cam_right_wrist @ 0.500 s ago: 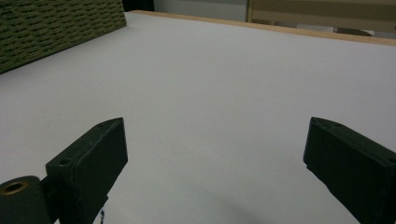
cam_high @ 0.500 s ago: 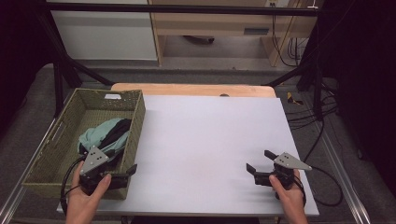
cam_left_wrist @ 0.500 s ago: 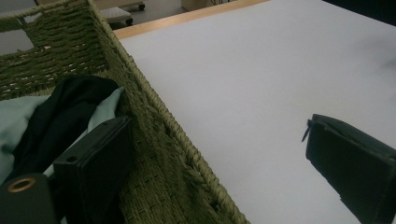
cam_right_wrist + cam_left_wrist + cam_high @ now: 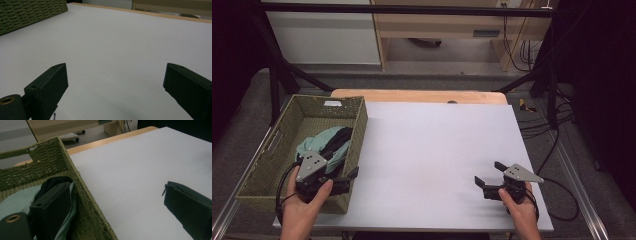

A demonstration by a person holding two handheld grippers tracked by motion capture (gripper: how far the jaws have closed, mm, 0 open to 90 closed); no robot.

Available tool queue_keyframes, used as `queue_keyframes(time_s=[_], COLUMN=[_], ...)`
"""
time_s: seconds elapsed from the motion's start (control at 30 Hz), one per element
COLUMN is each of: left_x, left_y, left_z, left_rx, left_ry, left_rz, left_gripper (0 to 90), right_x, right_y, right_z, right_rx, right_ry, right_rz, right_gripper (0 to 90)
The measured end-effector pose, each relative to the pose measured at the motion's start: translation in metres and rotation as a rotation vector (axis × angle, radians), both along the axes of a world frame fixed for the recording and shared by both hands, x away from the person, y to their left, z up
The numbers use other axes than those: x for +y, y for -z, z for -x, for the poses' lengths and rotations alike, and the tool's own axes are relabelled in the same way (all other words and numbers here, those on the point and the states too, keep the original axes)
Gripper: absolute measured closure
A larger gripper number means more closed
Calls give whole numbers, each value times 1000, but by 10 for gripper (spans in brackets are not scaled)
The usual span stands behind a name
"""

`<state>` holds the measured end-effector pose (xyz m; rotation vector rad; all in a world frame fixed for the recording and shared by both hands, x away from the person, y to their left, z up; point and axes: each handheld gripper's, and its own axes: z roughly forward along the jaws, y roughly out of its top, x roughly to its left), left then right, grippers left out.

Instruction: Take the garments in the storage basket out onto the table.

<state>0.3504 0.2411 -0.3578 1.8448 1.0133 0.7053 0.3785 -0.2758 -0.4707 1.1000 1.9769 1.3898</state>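
Straddling the basket's point(image 4: 272, 165) right wall, the left tongs point(image 4: 346, 176) are hanging at the near left of the table point(image 4: 437, 150) with jaws spread wide and gripping nothing. In the left gripper view one jaw is sitting inside the basket, just beside the cloth point(image 4: 15, 202), while the other is hovering outside over the white table; the woven wall point(image 4: 82, 202) is running between them. Whether the inner jaw is touching the cloth cannot be told.

The cloth point(image 4: 324, 145), pale green with a dark part, is lying bunched in the near right part of the basket, close against that wall. The basket is standing along the table's left edge, its near end close to the near edge and its left wall reaching out to the metal rail.

The right tongs point(image 4: 489, 176) are resting low at the near right, jaws also wide apart and gripping nothing, pointing left across the table. In the right gripper view bare white surface is lying between and beyond the jaws, with the basket's wall point(image 4: 30, 12) far off at the upper left.

Between the two tongs the table is stretching open from the near edge to the wooden strip point(image 4: 422, 96) at the far edge. The right tongs are keeping near the table's right edge, with a cable trailing off beyond it.
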Motion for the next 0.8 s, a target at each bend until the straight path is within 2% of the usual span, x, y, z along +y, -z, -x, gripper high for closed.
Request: queue_keyframes(time_s=[0.03,0.07,0.13,0.17,0.27,0.3,0.33,0.37,0.43,0.5,0.6,0.63,0.7,0.8], left_x=[0,3,4,8,13,15,18,18,21,23,25,28,30,33], left_y=[0,-8,-12,-21,-28,-32,-38,-38,-42,-45,-46,-46,-45,-44], left_z=[0,-4,-6,-12,-19,-21,-27,-27,-32,-41,-47,-53,-57,-68], left_rx=[0,4,5,9,30,28,31,31,33,30,30,45,54,72], left_ry=[0,-6,-5,1,0,-12,-20,-20,-33,-39,-35,-39,-36,-48], left_rz=[0,-9,-7,-2,5,-1,-34,-34,-65,-88,-94,-89,-86,-115], left_gripper=[72,72,70,61,61,61,66,67,70,116,133,133,132,128], right_x=[0,1,1,0,-1,-1,-1,-1,0,3,5,5,6,5], right_y=[0,0,0,0,-2,-2,-2,-2,-3,-2,-3,-3,-3,-2], right_z=[0,0,0,0,-2,-2,-3,-3,-2,1,2,2,2,1], right_rx=[0,-1,-2,-1,0,0,1,1,5,13,11,13,16,21], right_ry=[0,1,2,12,43,43,37,37,35,28,26,24,22,21], right_rz=[0,0,-2,2,-8,-8,-13,-13,-15,6,5,7,13,16], right_gripper=[55,54,54,56,65,65,65,65,65,62,62,61,61,60])
